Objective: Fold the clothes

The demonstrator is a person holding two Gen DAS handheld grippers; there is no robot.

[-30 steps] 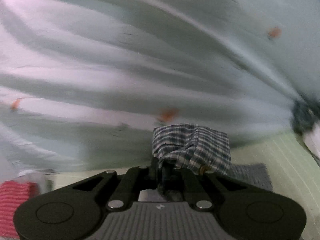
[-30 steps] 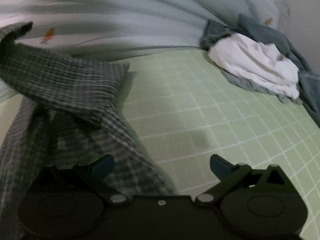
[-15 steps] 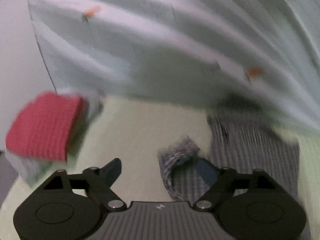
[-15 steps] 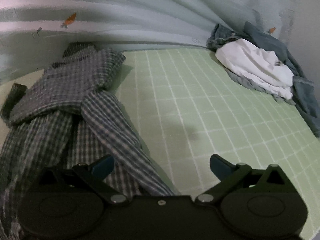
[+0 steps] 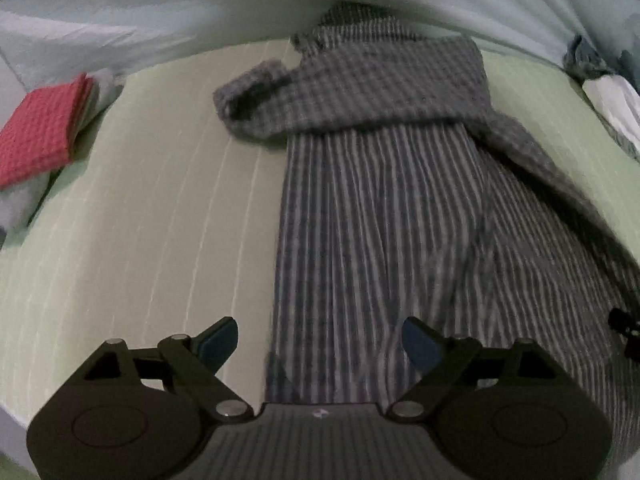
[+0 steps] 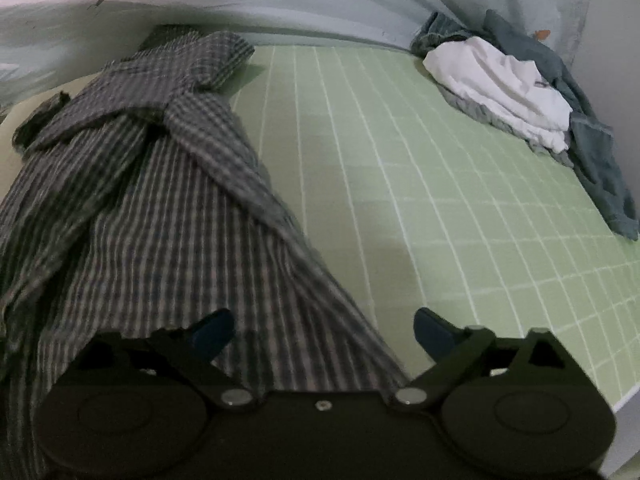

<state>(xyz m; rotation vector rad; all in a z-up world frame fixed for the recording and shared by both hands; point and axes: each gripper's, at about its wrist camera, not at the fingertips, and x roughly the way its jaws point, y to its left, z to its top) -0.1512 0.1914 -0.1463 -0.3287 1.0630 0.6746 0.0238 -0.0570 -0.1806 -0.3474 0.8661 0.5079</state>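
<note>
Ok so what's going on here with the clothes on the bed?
A person is folding laundry with two handheld claws. A checked shirt lies spread on the green gridded sheet, its sleeves folded across the top. Neither claw grips it: the left claw is opening over its left edge, and the right claw is closing slightly over its right edge. A red folded item sits aside, and unfolded clothes wait.

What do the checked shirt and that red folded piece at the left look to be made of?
Checked shirt: seemingly thin woven cloth, maybe cotton, matte; it creases sharply and lies flat on the green sheet. Red folded piece: probably a thicker waffle-textured knit or towelling, matte; its surface shows a small raised grid. Blur leaves the fibre itself open.
</note>
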